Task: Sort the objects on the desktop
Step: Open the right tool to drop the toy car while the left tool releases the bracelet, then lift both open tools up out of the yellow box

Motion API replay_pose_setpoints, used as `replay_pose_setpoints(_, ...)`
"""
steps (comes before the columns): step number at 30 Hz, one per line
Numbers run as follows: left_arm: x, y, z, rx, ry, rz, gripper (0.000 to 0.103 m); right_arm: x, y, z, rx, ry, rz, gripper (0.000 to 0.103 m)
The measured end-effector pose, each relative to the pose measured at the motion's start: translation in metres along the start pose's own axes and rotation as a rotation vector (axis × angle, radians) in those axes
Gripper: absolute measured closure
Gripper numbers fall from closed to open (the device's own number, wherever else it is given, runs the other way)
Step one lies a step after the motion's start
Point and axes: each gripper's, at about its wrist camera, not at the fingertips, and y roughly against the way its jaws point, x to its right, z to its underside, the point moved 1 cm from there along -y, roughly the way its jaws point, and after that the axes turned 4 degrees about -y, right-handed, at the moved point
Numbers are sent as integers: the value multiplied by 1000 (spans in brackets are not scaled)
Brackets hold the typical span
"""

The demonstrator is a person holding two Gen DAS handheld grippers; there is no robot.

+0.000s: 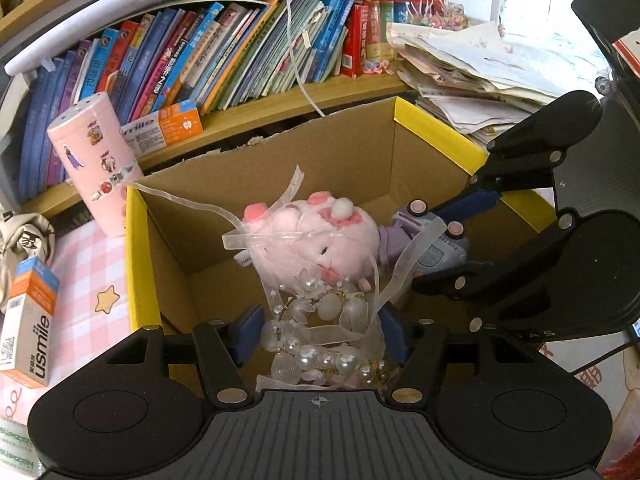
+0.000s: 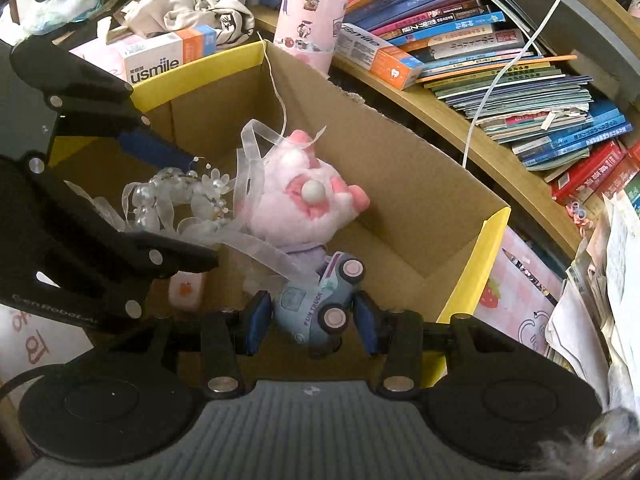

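Note:
An open cardboard box with yellow-taped rims (image 1: 136,260) (image 2: 472,280) holds a pink plush toy (image 1: 320,236) (image 2: 296,200). My left gripper (image 1: 322,332) (image 2: 200,208) is over the box's near side. Its blue pads press both sides of a pearl and ribbon headpiece (image 1: 320,320) (image 2: 180,196), whose ribbon trails over the plush toward the box corner. My right gripper (image 2: 312,322) (image 1: 428,246) reaches in from the other side. It is shut on a small blue-grey toy car (image 2: 316,304) (image 1: 440,248), which lies on its side against the plush.
A pink stickered canister (image 1: 96,160) and an orange-white usmile carton (image 1: 28,320) stand left of the box on a pink checked cloth (image 1: 88,272). Behind are a bookshelf (image 1: 200,56), a dangling white cable (image 1: 296,60) and a paper stack (image 1: 480,72). A small pink item (image 2: 186,290) lies in the box.

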Motion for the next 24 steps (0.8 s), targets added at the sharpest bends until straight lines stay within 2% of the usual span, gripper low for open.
replay_pose_setpoints(4, 0, 1, 0, 3, -1, 1, 38, 1, 0, 1, -3, -16, 8, 57)
replay_pose_setpoints(6, 0, 4, 0, 9, -2, -11, 33, 1, 1, 1, -1, -21, 18, 56)
replay_pose_setpoints(8, 0, 7, 0, 16, -3, -28, 28, 1, 4, 1, 6, -31, 29, 49)
replay_pose_setpoints(11, -2, 14, -1, 24, 7, -33, 23, 2, 10, 2, 20, -46, 37, 46)
replay_pose_setpoints(16, 1, 29, 0, 63, -5, -46, 19, 2, 25, 5, 57, -86, 49, 38)
replay_pose_setpoints(20, 4, 43, 1, 92, -12, -57, 14, 1, 39, 10, 93, -129, 58, 28)
replay_pose_setpoints(24, 7, 58, 6, 121, -12, -71, 11, 0, 53, 15, 130, -173, 68, 24)
